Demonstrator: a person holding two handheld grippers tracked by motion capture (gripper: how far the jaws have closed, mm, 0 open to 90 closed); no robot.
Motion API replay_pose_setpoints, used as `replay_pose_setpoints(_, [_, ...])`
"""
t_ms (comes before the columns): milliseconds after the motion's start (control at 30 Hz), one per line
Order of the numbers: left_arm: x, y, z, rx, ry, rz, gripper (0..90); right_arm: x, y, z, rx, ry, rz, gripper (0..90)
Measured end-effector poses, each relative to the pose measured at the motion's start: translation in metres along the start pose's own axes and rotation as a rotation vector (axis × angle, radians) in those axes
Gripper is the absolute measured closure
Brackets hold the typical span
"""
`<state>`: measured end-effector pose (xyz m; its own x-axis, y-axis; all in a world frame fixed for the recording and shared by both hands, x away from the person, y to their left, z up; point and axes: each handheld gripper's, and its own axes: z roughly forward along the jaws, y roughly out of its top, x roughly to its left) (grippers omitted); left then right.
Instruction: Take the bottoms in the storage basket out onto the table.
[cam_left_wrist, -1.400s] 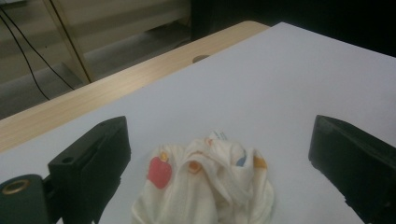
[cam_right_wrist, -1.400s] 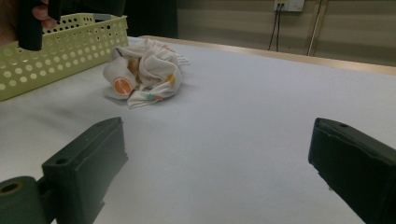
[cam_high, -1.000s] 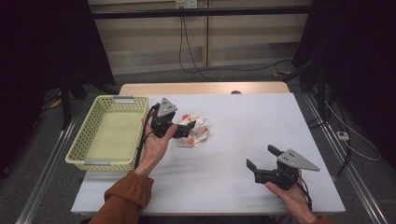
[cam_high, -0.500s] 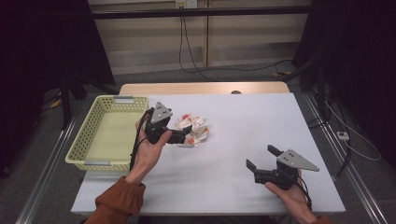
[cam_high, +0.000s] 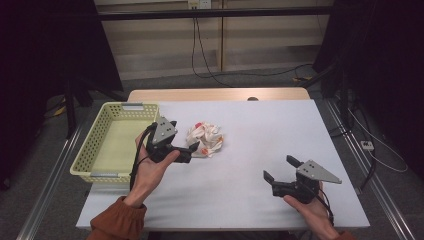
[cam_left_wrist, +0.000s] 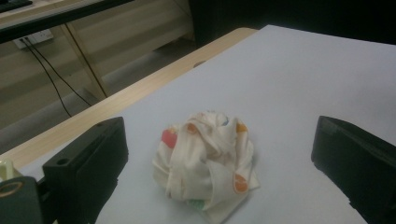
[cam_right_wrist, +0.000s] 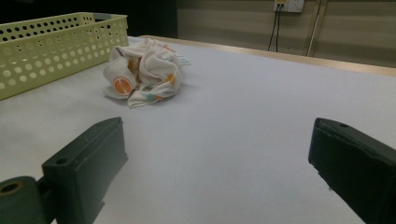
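Crumpled cloth (cam_left_wrist: 208, 161), cream with orange and red spots, soft and roughly round with no clear long axis, lying on the white table (cam_high: 260, 130) just beside the perforated yellow-green basket (cam_high: 95, 150). It sits directly ahead of the left gripper (cam_high: 186, 152), framed between its spread, empty jaws, apparently not yet touched. The right gripper (cam_high: 280, 179), jaws likewise released and empty, rests well apart, making the left hand nearer.

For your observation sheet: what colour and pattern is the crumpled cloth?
Cloth: cream with orange spots, clearest in the left gripper view.
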<state>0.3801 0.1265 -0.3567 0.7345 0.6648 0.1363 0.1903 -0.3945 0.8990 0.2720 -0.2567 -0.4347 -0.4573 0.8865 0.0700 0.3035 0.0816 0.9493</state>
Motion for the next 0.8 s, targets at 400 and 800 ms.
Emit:
replay_pose_setpoints(400, [0.009, -0.013, -0.020, 0.007, 0.019, -0.073, 4.1, 0.000, 0.000, 0.001, 0.003, 0.000, -0.001, 4.1])
replay_pose_setpoints(800, [0.009, -0.026, -0.036, -0.004, 0.016, -0.065, 4.5, 0.001, 0.000, 0.002, 0.007, 0.002, -0.003, 4.1])
